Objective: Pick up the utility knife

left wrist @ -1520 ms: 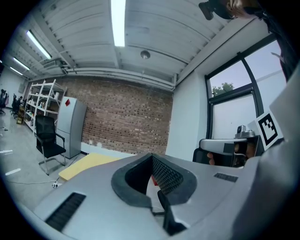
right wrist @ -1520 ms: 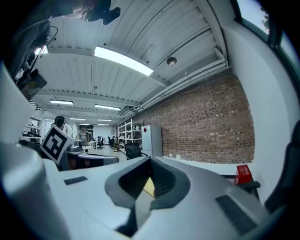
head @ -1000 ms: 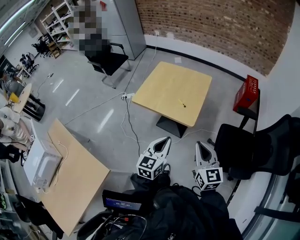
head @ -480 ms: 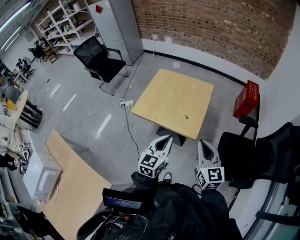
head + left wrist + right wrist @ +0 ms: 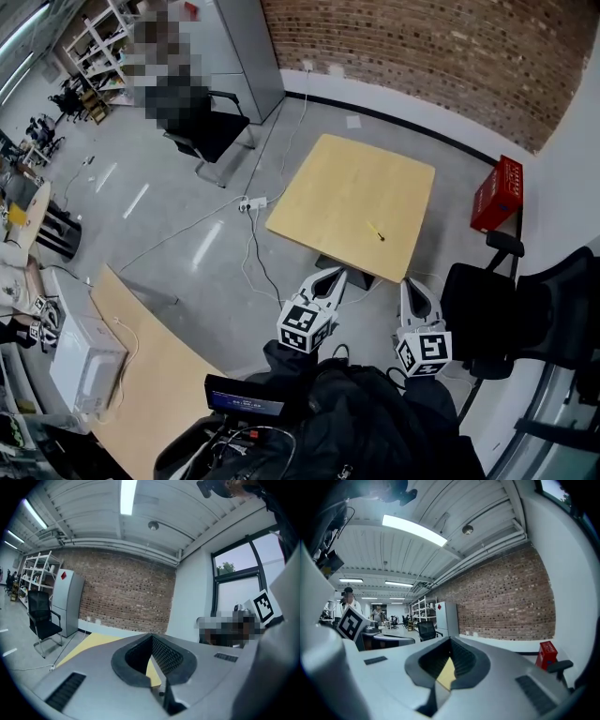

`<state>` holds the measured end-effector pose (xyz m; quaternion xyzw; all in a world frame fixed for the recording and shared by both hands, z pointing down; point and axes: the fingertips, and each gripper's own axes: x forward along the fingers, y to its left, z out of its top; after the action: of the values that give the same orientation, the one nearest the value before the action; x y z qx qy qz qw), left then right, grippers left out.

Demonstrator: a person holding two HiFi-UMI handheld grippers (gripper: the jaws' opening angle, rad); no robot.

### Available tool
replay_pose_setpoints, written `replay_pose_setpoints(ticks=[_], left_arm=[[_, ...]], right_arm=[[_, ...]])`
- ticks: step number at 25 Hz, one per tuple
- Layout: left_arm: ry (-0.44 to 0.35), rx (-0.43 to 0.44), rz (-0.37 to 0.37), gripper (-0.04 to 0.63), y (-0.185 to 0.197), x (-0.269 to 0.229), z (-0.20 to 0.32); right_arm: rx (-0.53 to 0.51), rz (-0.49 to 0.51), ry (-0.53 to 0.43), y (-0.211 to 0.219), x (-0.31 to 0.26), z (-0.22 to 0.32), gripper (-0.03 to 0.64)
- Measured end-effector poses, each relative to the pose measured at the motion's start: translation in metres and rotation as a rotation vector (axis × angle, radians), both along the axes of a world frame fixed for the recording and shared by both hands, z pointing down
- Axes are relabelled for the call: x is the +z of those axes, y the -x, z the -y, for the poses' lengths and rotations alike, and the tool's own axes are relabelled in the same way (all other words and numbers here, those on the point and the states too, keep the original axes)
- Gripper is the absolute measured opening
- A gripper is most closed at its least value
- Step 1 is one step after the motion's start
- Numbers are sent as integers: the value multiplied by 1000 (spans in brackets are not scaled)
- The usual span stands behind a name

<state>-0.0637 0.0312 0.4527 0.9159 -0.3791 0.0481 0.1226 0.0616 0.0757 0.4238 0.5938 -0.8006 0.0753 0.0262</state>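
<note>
The utility knife (image 5: 376,232) lies near the right front edge of the square wooden table (image 5: 337,187), well apart from the left gripper (image 5: 336,273) and right gripper (image 5: 410,284), both closed and empty; step closer, open one, straddle its slim body squarely; around, grey floor (image 5: 187,216), brick wall (image 5: 422,56).

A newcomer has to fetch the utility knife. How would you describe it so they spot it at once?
Look for the square light-wood table before the brick wall. Toward its side nearer the red box lies the utility knife, a small yellow sliver, the only thing on that tabletop.
</note>
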Motion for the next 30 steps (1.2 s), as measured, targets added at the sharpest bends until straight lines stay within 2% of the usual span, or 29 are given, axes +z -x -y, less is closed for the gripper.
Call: replay_pose_setpoints(ticks=[9,19,30], left_arm=[[27,25,-3,0,-7,8,21],[24,-9,7,0,-26,7,69],[-10,-46,24,0,-73,-1,134]], right_arm=[[28,0,12,-9,4,23,3],[-24,2,17,-24,8,77,3],[-77,19,11,-68,8,142,3]])
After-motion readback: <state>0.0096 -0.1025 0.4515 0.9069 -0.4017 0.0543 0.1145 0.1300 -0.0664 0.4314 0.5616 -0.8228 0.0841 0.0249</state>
